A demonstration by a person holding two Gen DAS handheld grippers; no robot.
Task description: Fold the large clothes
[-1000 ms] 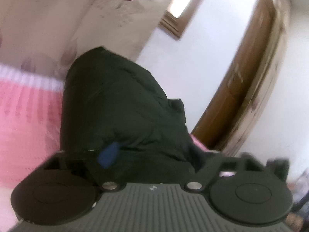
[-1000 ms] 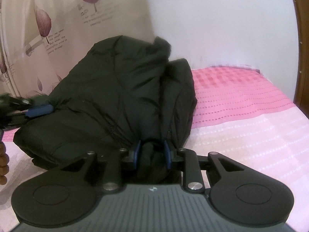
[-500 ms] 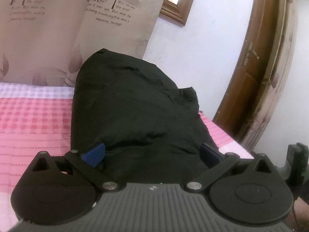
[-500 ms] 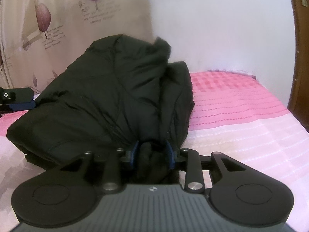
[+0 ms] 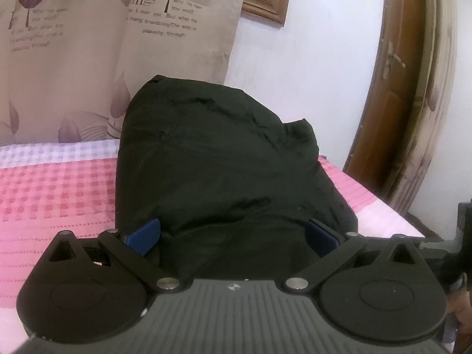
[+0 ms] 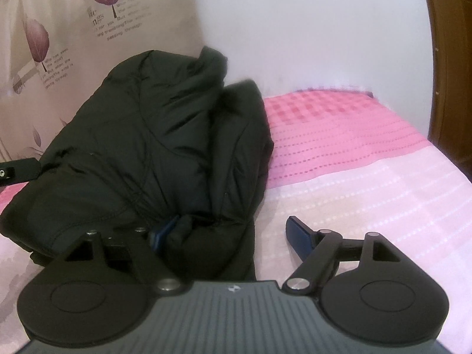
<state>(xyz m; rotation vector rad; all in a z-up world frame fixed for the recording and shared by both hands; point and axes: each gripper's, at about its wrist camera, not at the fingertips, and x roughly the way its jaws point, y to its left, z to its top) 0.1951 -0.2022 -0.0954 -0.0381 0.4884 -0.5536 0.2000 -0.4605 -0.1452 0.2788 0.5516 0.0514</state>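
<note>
A black padded jacket (image 5: 218, 159) lies bunched in a heap on the pink bed (image 5: 53, 194); it also shows in the right wrist view (image 6: 153, 147). My left gripper (image 5: 233, 234) is open, its blue pads wide apart on either side of the jacket's near edge. My right gripper (image 6: 233, 231) is open too: its left pad (image 6: 160, 231) is against a fold of the jacket, its right pad (image 6: 299, 233) is over bare sheet. The left gripper's tip shows at the left edge of the right wrist view (image 6: 20, 171).
A curtain with a leaf print (image 5: 88, 44) hangs behind the bed. A white wall (image 6: 309, 29) and a wooden door frame (image 5: 410, 88) stand to the right. Pink sheet (image 6: 368, 153) lies to the right of the jacket.
My right gripper was shut on a jacket fold and has opened, letting it go. My left gripper opened half a second earlier and stays open. The jacket has settled on the bed.
</note>
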